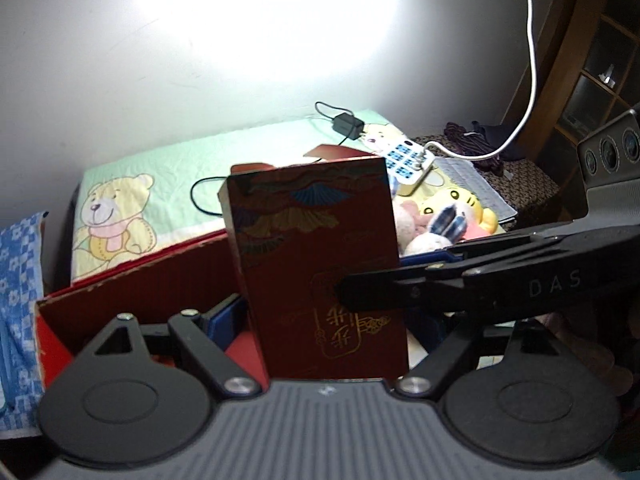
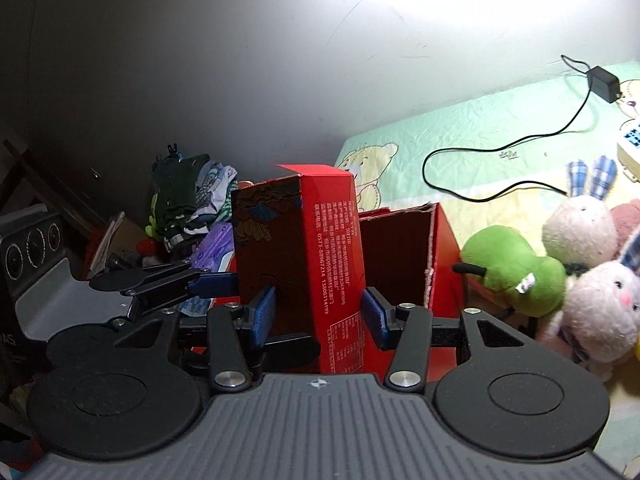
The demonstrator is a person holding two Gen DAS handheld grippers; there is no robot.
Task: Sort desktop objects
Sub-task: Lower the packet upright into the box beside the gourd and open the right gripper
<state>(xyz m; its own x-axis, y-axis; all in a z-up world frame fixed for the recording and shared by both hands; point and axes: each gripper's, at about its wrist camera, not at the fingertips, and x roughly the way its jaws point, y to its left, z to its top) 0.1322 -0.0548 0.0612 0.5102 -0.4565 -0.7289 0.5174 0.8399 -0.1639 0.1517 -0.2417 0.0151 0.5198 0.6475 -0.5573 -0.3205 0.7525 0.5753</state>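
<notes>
Roughly: 1 red box (image 2: 304, 264), 3 plush bunnies (image 2: 580, 228), 1 green plush (image 2: 516, 268).

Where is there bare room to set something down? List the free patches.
Free: the bear-print sheet between the printed teddy and the black cable, behind the open red carton. Crowded: the plush toys and power strip on the right.
</notes>
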